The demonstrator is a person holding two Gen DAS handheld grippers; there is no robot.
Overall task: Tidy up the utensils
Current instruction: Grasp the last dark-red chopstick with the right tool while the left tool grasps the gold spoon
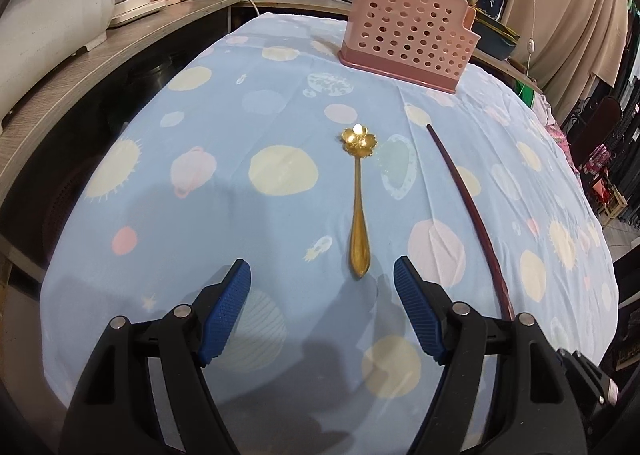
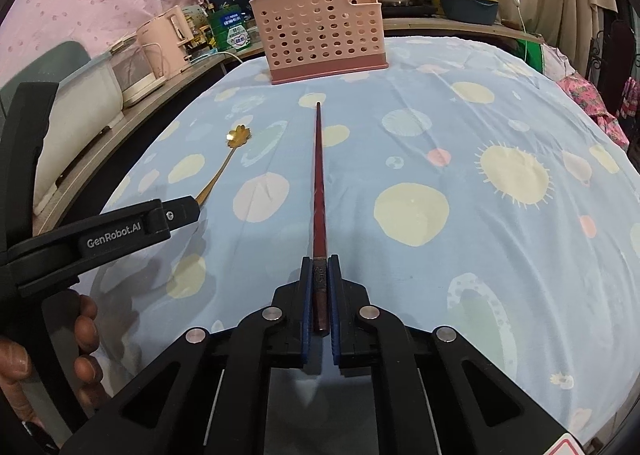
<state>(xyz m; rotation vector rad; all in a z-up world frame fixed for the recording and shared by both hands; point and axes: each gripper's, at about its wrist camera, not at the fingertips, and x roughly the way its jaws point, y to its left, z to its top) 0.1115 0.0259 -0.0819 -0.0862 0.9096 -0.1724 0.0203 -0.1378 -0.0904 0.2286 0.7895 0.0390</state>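
Pick-up step: right gripper clamped on the butt of the dark red chopstick, which lies on the bench cloth pointing at the pink utensil caddy. Left gripper jaws apart, just short of the gold flower spoon handle. Next likely: lift chopstick, drop into caddy

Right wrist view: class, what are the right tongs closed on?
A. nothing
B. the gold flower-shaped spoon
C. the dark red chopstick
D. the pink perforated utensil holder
C: the blue pads of the right tongs press on the thick end of the dark red chopstick, which points toward the holder.
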